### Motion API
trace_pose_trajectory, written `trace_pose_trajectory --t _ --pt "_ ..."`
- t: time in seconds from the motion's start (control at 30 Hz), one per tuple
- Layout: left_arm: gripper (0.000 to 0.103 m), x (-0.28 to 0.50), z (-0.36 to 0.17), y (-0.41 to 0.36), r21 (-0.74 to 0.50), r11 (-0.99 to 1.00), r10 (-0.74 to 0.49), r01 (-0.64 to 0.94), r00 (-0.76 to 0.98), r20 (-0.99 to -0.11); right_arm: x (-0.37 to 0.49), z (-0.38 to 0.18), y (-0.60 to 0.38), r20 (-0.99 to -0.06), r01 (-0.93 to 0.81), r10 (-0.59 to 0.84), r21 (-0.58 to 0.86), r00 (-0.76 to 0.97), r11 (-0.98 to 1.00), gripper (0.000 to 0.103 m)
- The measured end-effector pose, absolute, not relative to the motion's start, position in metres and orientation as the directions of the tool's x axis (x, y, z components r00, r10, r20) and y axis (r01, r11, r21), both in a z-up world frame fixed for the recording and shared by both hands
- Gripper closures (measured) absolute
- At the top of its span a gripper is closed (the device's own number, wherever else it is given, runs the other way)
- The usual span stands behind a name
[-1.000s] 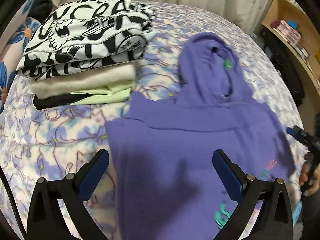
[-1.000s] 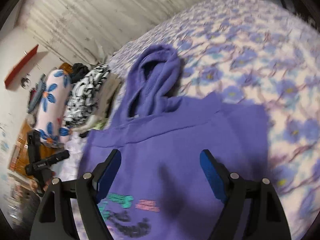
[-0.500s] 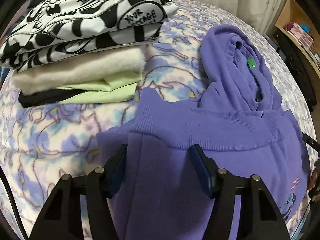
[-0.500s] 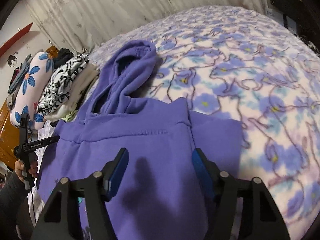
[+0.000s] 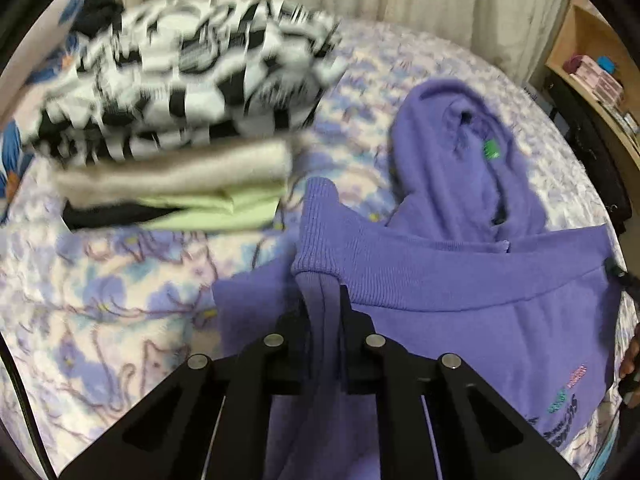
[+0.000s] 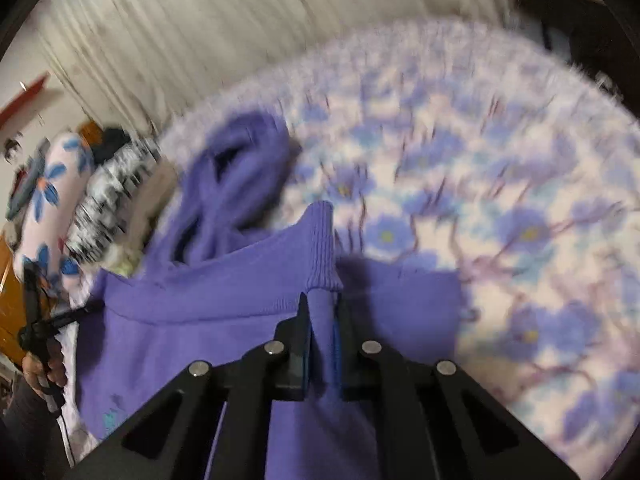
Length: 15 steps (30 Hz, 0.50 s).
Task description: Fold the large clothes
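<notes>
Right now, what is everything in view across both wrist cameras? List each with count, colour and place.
hoodie: one, purple, spread on the bed, hood pointing away, ribbed hem folded up.
folded clothes stack: one pile, black-and-white print on top, then cream, pale green, black; left of the hoodie.
blanket: one, purple and blue floral, covering the bed.
pillow: one, pink with blue flowers, beyond the stack.
curtain: one, off-white, behind the bed.
shelf: one, wooden, right of the bed.
left gripper: black, shut on the hem.
right gripper: black, shut on the hem.
</notes>
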<state>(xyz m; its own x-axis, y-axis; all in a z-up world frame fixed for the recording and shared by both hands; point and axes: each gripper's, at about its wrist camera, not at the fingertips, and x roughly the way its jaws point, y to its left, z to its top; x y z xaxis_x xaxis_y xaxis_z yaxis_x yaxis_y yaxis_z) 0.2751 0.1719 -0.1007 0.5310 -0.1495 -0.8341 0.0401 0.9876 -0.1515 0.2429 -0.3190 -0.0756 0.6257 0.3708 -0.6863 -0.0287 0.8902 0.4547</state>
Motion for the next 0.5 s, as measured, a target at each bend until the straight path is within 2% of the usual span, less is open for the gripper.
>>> trace_pose_trajectory --t 0.17,0.33,0.4,0.43,0.5 --pt "0.095 0.277 -0.085 0.158 -0.108 0.993 -0.116 0.048 0.583 -0.804 0.227 -0.041 -0.316 -0.659 -0.016 0.270 0.365 0.702 0.931 0.096" --pt "0.094 0.305 -0.142 0.158 -0.086 0.996 -0.070 -0.011 0.481 -0.874 0.262 -0.098 -0.304 -0.781 0.042 0.198 0.275 0.593 0.961 0.095" --pt "0.088 0.308 -0.160 0.162 -0.093 0.995 -0.066 -0.034 0.478 -0.876 0.269 -0.122 -0.305 -0.829 0.081 0.171 0.251 0.532 0.965 0.091" --pt "0.088 0.307 -0.159 0.162 -0.095 0.995 -0.067 -0.032 0.493 -0.867 0.271 -0.129 -0.308 -0.840 0.105 0.168 0.256 0.515 0.961 0.091" --pt "0.080 0.303 -0.154 0.160 -0.067 0.998 -0.049 -0.017 0.509 -0.860 0.265 -0.128 -0.318 -0.819 0.138 0.204 0.324 0.536 0.936 0.087"
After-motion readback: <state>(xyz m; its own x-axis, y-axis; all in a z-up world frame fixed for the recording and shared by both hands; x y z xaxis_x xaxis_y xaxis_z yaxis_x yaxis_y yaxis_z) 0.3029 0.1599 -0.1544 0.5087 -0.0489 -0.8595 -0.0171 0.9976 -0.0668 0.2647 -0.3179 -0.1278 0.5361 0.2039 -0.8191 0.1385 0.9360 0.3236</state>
